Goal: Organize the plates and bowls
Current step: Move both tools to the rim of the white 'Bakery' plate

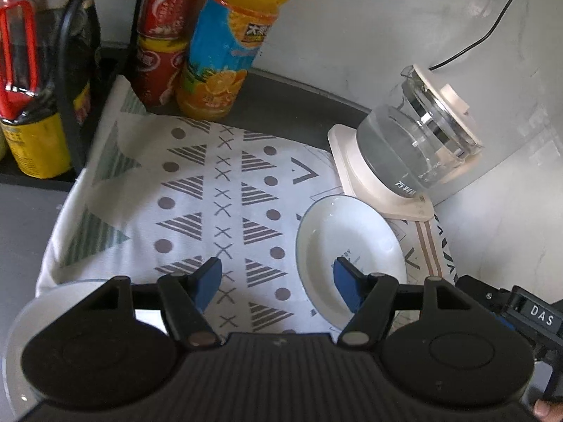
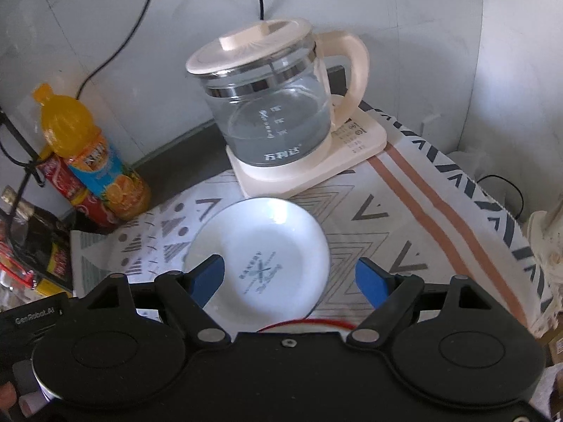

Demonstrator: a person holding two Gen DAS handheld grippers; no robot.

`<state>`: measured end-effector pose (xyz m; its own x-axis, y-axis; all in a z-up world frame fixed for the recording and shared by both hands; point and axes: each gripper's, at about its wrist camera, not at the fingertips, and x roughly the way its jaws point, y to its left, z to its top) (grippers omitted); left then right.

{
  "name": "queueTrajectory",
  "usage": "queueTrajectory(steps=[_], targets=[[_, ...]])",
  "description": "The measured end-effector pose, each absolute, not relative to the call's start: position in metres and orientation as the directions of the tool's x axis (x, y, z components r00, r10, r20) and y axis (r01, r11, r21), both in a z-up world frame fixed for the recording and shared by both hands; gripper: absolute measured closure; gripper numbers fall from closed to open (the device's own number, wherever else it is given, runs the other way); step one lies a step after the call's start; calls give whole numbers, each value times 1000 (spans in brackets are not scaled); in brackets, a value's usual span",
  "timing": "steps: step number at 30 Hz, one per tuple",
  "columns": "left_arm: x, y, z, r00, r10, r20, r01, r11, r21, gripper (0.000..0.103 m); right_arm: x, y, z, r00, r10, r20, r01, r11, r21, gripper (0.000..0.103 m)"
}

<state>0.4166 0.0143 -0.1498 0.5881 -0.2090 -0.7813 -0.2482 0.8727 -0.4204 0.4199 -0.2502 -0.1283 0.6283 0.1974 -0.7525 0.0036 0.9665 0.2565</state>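
A small white plate (image 2: 260,260) is seen lying flat on the patterned cloth (image 2: 373,232), and it is found just ahead of the right gripper (image 2: 292,277), largely between the lines of its two blue fingers (image 2: 207,277) and a little toward the left one; the jaws are spread wide and nothing is held in them. From the left gripper (image 1: 278,285), equally wide open and empty, the same plate (image 1: 352,246) is placed ahead and off to the right, with its right blue finger (image 1: 348,288) seen over the near rim, so the right gripper is judged the better aligned of the two. Being round, the plate offers no long axis, and any point of the rim could be taken. A second white dish (image 1: 17,344) is glimpsed close below and left of the left gripper, mostly hidden by its body; whether it is a plate or a bowl cannot be told. The plate is glazed, smooth and shallow, with faint print at its centre and a thin dark rim line, and a slippery hold is to be expected. The cloth is soft and slightly rumpled. Beyond the plate a glass kettle (image 2: 274,105) on a cream base (image 2: 316,168) is set just beside the far rim, and an orange drink bottle (image 2: 88,161) is stood far left of the jaws
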Motion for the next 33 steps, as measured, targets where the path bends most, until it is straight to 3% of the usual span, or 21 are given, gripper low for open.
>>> queueTrajectory(steps=[17, 20, 22, 24, 33], targets=[[442, -16, -187, 549, -212, -808, -355, 816, -455, 38, 490, -264, -159, 465, 252, -849, -152, 967, 204, 23], [444, -20, -194, 544, -209, -813, -384, 799, -462, 39, 502, -265, -170, 414, 267, -870, -171, 962, 213, 31], [445, -22, -199, 541, -205, -816, -408, 784, -468, 40, 511, -267, -177, 375, 284, -882, -182, 956, 231, 42], [444, -23, -204, 544, -211, -812, -423, 767, -482, 44, 518, -266, -185, 339, 287, -896, -200, 952, 230, 44], [444, -31, -220, 543, -223, -810, -460, 728, -508, 65, 540, -264, -214, 210, 311, -927, -229, 937, 262, 65]])
